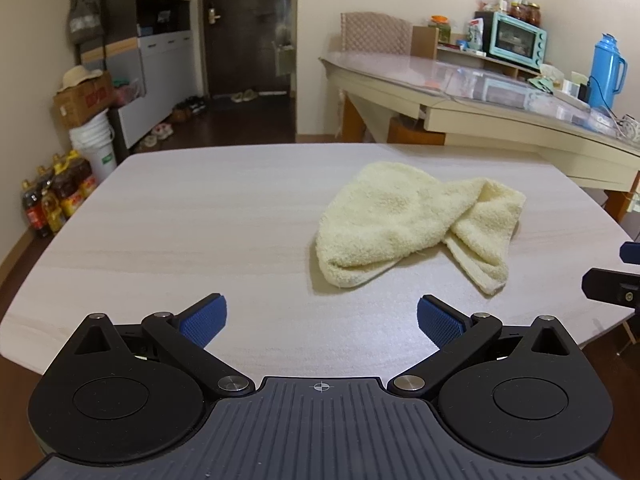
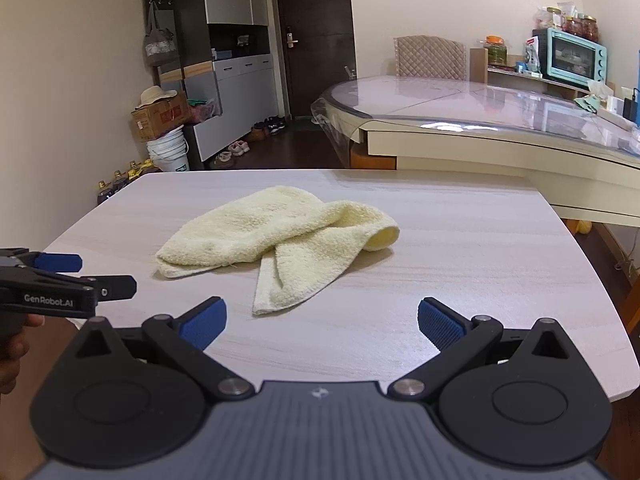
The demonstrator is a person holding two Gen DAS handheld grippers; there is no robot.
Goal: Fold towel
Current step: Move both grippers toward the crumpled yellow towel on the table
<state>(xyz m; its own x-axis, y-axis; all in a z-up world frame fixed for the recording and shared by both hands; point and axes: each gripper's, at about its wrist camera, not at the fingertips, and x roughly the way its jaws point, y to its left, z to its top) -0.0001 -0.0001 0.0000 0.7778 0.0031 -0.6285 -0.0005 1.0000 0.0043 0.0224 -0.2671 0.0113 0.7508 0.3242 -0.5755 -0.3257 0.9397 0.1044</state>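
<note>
Location: domestic living and dining area.
Indicators: entry door point(image 2: 316, 36) with shoes point(image 2: 256, 132) on the floor beside it; storage cabinet point(image 2: 236, 80); dining table point(image 2: 480, 128) with padded chair point(image 2: 430, 58); toaster oven point(image 2: 570, 56); blue thermos point(image 1: 606, 70); cooking-oil bottles point(image 1: 56, 196) along the wall.

Cream walls point(image 2: 432, 0) and a dark wooden floor point(image 1: 240, 128) are seen around a pale wood-grain table point(image 1: 200, 220). A dark brown door point(image 2: 314, 36) with a metal handle is set in the far wall, and shoes point(image 2: 272, 124) are lined up near it. A grey and white cabinet point(image 2: 236, 72) is placed to the left, with a cardboard box point(image 2: 160, 116), a straw hat point(image 2: 154, 94) and white buckets point(image 2: 170, 152) beside it. A glass-topped dining table point(image 2: 480, 108) is positioned to the right, behind which a quilted chair point(image 2: 430, 56) and a teal toaster oven point(image 2: 572, 54) are visible. A blue thermos point(image 1: 606, 70) is stood on it.
</note>
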